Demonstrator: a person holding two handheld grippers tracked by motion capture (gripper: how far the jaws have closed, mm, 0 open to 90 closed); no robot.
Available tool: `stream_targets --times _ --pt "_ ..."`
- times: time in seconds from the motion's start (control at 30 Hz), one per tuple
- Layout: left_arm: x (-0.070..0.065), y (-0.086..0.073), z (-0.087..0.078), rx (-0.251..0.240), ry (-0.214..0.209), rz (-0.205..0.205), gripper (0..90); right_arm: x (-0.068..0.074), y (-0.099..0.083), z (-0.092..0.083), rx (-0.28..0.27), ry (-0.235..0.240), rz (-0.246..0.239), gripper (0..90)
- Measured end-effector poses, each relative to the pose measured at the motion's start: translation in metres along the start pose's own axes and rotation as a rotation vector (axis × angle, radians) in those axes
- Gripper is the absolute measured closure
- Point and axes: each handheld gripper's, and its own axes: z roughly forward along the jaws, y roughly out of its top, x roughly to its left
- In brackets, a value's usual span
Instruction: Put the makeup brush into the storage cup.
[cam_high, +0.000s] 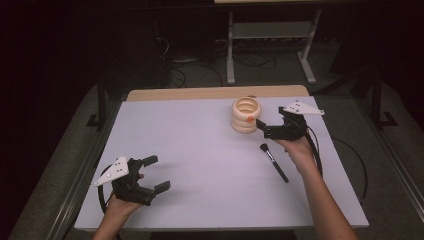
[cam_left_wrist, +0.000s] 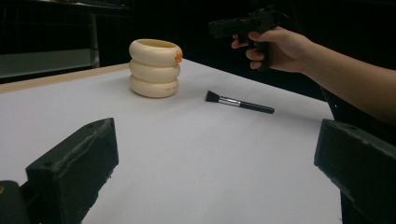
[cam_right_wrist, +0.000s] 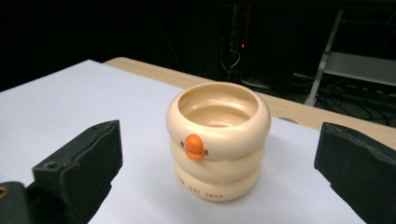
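The right claw is held up in the air just beside the cream cup, which looks like three fat rings stacked up, and its jaws are wide apart with nothing in them. The cup stands upright near the far right part of the white table, and a small black brush lies flat close by. The left claw is far away at the near left, wide apart and holding nothing too.
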Motion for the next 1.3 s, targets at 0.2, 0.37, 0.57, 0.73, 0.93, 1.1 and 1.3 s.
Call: stream_targets --times 0.2,0.37,0.57,0.73,0.93,1.1,1.3 --pt "0.0 -0.0003 0.0002 0.001 0.0 -0.003 0.0 -0.0014 0.003 -0.0018 0.06 -0.005 0.01 0.4" --pt "0.0003 -0.0006 0.0003 0.001 0.0 -0.004 0.0 -0.0028 0.0064 -0.0053 0.089 -0.018 0.019 0.4" --pt "0.0022 -0.0019 0.0005 0.0 0.003 -0.004 0.0 -0.0029 0.0067 -0.0072 0.115 -0.018 0.016 4.1" --pt "0.0044 -0.0035 0.0011 -0.001 0.002 -0.003 0.0 -0.0016 0.0053 -0.0051 0.165 -0.025 0.008 4.2" --pt "0.0048 -0.0043 0.0023 -0.009 0.002 -0.005 0.0 0.0 0.0064 -0.005 0.206 -0.04 -0.008 6.1" --pt "0.0053 -0.0045 0.0018 -0.006 0.003 0.001 0.0 0.0009 0.0062 -0.0041 0.253 -0.04 -0.005 6.8" --pt "0.006 -0.0042 0.0008 0.004 0.003 0.004 0.0 0.001 0.0058 -0.0041 0.295 -0.048 -0.01 9.5"
